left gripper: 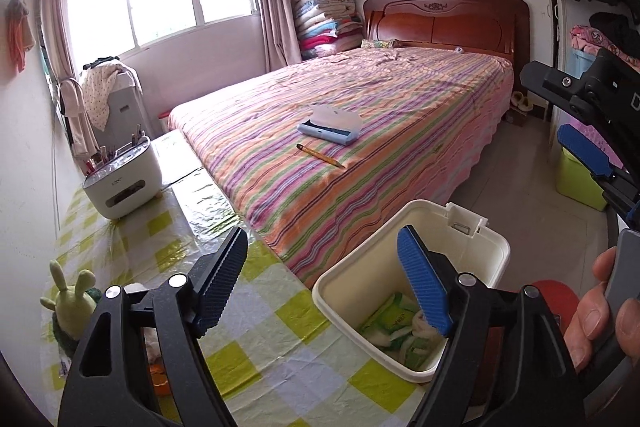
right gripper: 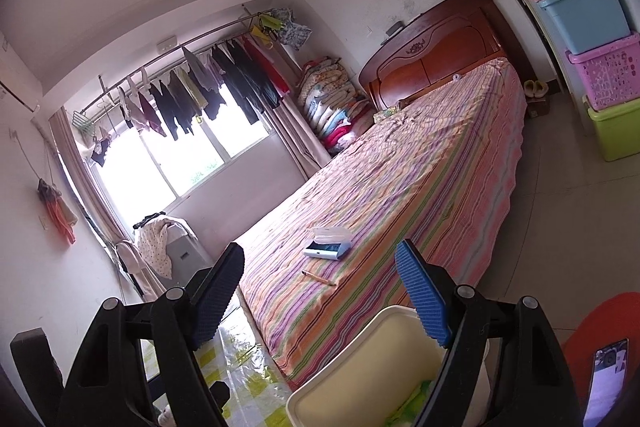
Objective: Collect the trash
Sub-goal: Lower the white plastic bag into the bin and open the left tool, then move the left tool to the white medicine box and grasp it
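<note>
The right claw point(right gripper: 320, 301) gapes empty above a cream bin point(right gripper: 360, 367) beside the striped bed point(right gripper: 400, 187).

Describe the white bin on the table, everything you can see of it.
The bin is a cream-white box, plastic by its look, with rounded corners and a thick rim. It stands upright and open; a small hinged flap sticks up at its far edge. It sits at the edge of the checked tablecloth, close beside the striped bed. Inside lie green-and-white wrappers and pale crumpled bits. The left gripper hovers above it, open and empty.
</note>
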A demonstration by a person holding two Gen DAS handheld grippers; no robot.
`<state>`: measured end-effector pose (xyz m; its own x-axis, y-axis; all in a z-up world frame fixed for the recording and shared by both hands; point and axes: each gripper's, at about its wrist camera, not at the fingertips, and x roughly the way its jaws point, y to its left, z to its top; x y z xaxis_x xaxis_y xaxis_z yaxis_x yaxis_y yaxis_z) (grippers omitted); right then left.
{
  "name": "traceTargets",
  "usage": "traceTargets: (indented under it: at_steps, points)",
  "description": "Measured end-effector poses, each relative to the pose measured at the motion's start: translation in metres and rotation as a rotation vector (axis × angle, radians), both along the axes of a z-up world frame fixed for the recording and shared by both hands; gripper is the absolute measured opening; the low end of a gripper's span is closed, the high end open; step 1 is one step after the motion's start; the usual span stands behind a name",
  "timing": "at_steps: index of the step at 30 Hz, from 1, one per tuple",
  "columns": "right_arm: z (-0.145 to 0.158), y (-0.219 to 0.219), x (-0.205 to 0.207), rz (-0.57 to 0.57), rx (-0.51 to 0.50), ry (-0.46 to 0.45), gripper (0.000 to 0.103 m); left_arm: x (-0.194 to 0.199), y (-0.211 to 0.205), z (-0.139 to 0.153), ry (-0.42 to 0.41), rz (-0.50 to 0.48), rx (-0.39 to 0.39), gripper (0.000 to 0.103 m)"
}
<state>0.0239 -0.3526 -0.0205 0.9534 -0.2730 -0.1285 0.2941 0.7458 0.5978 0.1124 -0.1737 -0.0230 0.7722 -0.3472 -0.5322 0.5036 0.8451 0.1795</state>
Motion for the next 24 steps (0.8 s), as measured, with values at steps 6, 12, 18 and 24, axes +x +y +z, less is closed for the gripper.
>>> traceTargets:
  at_steps: [6, 12, 18, 24]
  points:
    - [0.003, 0.015, 0.010, 0.049, -0.014, 0.027, 0.076, 0.010, 0.038, 0.008, -0.004, 0.082, -0.010, 0.076]
    - [0.002, 0.038, 0.033, 0.155, -0.062, 0.114, 0.076, 0.016, 0.093, 0.023, -0.008, 0.171, -0.054, 0.085]
    - [0.003, 0.074, 0.053, 0.246, -0.172, 0.186, 0.077, 0.023, 0.160, 0.031, 0.001, 0.284, -0.066, 0.085]
    - [0.003, 0.103, 0.062, 0.313, -0.223, 0.210, 0.077, 0.047, 0.246, 0.035, 0.042, 0.503, -0.051, 0.085]
